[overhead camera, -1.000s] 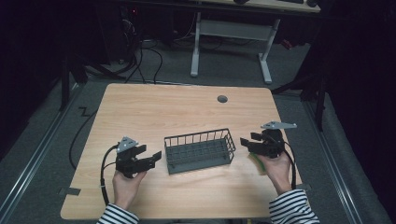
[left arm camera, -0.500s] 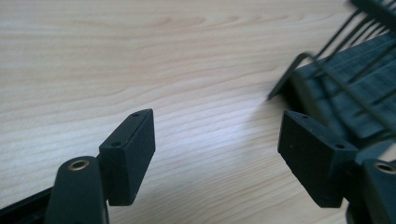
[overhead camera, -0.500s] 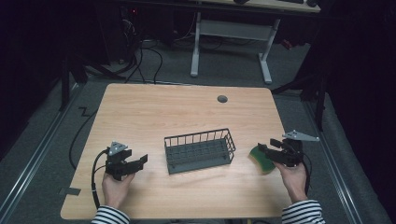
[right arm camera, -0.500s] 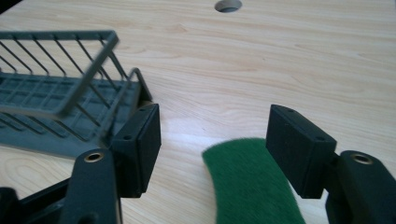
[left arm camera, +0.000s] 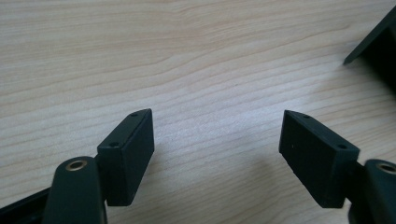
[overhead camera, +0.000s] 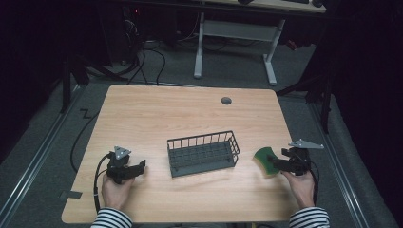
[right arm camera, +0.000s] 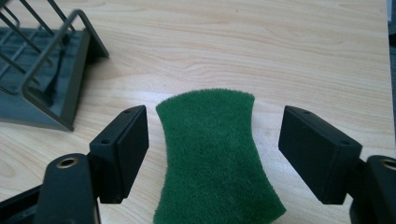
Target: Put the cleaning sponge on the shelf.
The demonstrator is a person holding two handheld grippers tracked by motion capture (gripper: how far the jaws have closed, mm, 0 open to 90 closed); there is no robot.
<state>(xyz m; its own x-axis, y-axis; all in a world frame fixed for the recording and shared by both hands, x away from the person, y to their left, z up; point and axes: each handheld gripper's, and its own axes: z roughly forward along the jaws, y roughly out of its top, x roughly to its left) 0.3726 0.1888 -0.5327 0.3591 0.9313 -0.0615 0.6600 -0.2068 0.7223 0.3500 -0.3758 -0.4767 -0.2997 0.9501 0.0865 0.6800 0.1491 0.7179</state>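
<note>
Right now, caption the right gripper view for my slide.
Right gripper open, jaws just widened, astride a green sponge lying on the wooden table, wire basket nearby.

A light wooden table [overhead camera: 157,114] carries a dark wire basket [overhead camera: 203,153] at its centre. A green sponge [overhead camera: 264,161] lies flat on the wood at the basket's three o'clock, just beside it.

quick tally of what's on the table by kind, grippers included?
Sponge, green: 1
Wire basket, dark grey: 1
Grippers: 2, left gripper and right gripper
Total: 4
</note>
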